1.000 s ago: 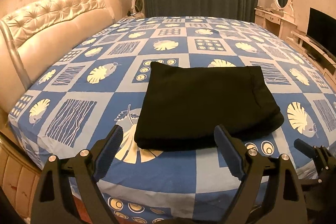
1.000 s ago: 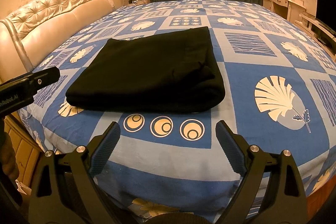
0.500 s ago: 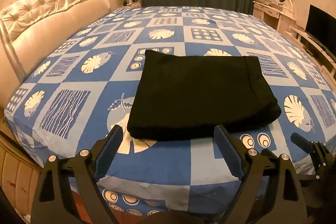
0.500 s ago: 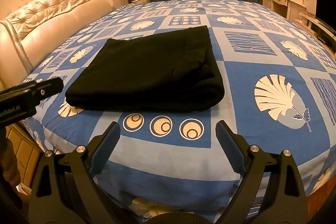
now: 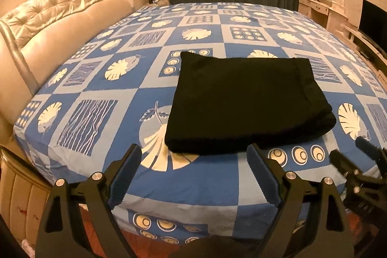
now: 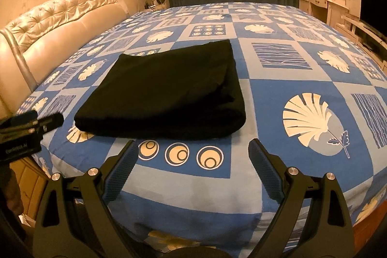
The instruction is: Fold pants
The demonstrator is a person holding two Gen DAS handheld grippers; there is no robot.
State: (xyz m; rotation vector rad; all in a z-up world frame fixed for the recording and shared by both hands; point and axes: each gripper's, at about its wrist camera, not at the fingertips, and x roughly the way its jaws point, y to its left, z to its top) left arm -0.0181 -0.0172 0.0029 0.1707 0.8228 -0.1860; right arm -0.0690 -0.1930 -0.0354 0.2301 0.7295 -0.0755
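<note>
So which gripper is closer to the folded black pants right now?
Roughly level. Left gripper sits open just short of the pants' near edge; right gripper sits open off their near-right corner.

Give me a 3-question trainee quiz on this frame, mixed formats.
1. True or false: the left tongs are clamped on the black pants.
2. The pants lie: A) spread out flat at full length, B) folded into a compact rectangle, C) hanging off the bed.
3. Fill in: the right tongs are ____ and hold nothing.

Key: 1 false; 2 B; 3 open
</note>
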